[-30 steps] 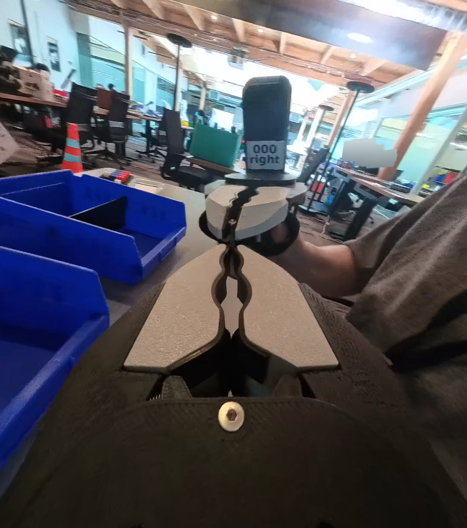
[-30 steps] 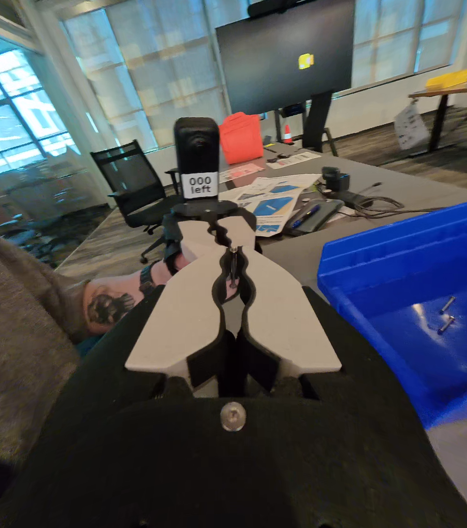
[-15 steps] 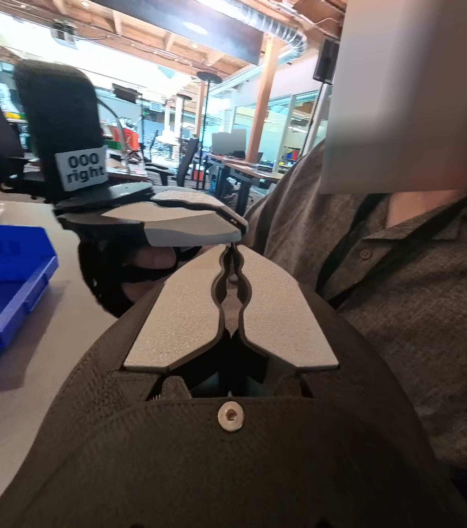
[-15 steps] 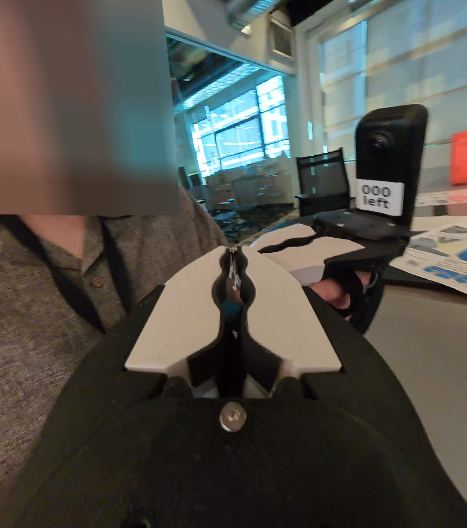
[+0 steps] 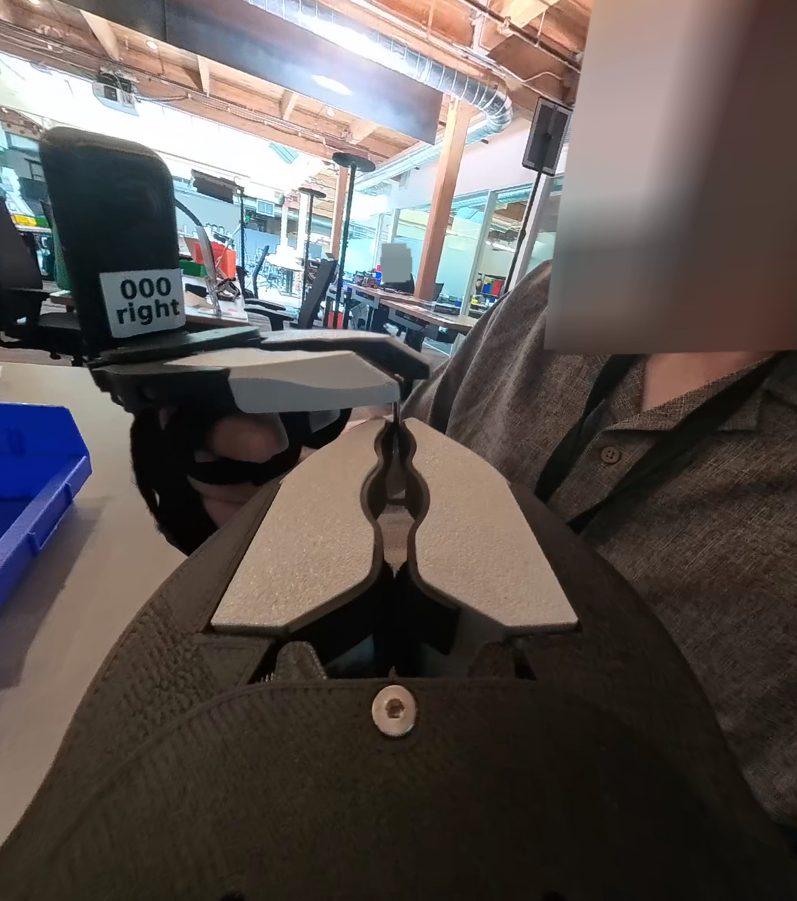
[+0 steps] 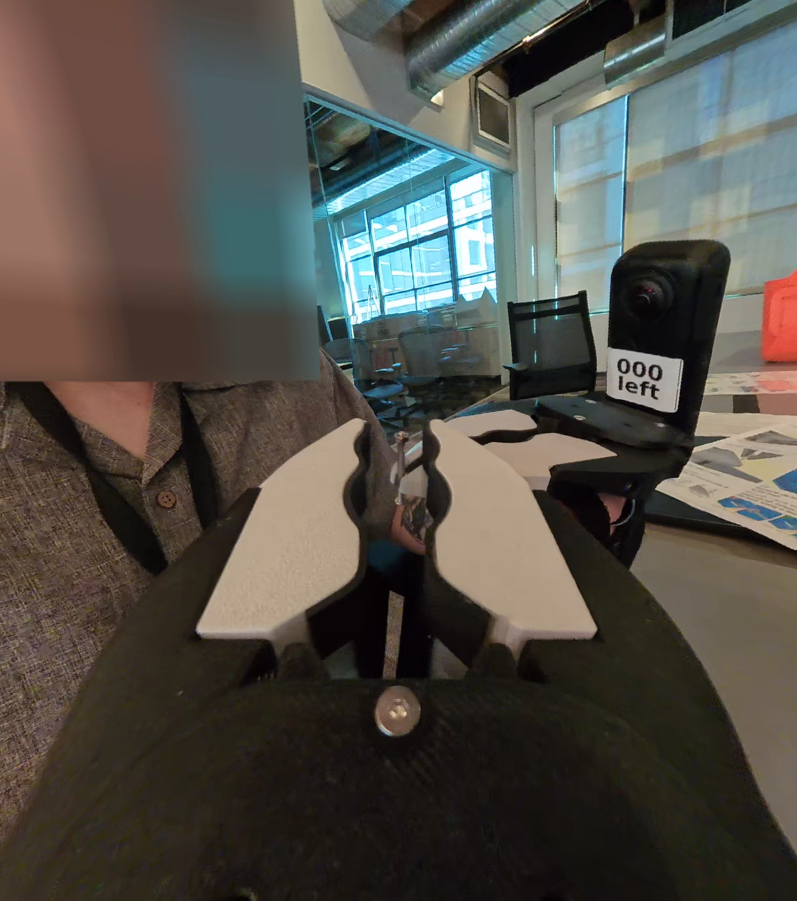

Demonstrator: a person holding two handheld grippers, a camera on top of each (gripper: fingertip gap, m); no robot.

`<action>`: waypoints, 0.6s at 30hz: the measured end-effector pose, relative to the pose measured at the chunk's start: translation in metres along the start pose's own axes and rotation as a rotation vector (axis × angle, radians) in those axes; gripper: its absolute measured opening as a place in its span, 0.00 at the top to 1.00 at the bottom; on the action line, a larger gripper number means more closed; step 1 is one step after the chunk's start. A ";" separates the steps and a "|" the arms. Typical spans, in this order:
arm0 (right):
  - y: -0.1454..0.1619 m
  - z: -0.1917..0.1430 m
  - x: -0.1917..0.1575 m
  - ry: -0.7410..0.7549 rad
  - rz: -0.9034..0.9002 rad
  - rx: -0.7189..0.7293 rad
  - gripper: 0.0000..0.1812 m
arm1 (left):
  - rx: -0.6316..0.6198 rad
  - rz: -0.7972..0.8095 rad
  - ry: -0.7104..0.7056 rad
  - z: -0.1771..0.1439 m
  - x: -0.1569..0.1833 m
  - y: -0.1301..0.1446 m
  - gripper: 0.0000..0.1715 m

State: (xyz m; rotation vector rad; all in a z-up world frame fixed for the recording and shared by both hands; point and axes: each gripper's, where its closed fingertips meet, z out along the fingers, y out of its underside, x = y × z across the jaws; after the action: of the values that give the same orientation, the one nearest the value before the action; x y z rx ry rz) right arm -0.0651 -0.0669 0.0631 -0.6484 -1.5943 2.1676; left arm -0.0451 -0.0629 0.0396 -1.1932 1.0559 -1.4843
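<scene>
The screw (image 6: 401,456) stands upright, head up, in the slot between the fingertips of the right claw (image 6: 396,431), with daylight showing on both sides of its shaft. Half a second ago the right claw was pinched closed on it; now its two pale fingers have parted a little and no longer grip anything. The screw has not tipped or dropped, so by my reading its hold has passed across: the left claw (image 5: 395,429), which comes in from the side at a right angle, has its jaws pressed together at the tip around the thin shaft and seems to carry the screw alone. In the left wrist view the shaft rises from that closed tip to just under the right claw's fingers, which cross above it, very close; whether they touch the head I cannot tell.

Both claws are held up in the air in front of the person's grey shirt (image 5: 679,536), clear of the counter (image 5: 45,682). A blue bin (image 5: 6,487) sits on the counter off to one side of the pair, and printed sheets (image 6: 752,468) lie beyond the left claw on the other side.
</scene>
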 end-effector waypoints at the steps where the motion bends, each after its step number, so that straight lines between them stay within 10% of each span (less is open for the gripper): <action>1: -0.001 0.000 0.001 0.007 -0.002 0.004 0.86 | 0.004 0.001 -0.003 0.000 0.000 -0.001 0.99; 5: -0.012 -0.012 0.018 0.215 -0.051 0.050 0.82 | 0.023 0.022 -0.132 -0.006 -0.014 -0.006 0.99; 11: -0.019 -0.062 0.050 1.014 -0.238 0.056 0.89 | 0.051 0.131 -0.680 -0.035 -0.061 -0.019 0.99; 18: -0.019 -0.055 0.055 1.236 -0.346 -0.006 0.87 | -0.020 0.260 -1.071 -0.042 -0.074 -0.018 0.99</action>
State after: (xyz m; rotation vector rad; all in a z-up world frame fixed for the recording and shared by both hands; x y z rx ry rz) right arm -0.0786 0.0118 0.0598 -1.2460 -0.8945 1.0494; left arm -0.0819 0.0162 0.0368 -1.5067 0.4391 -0.4623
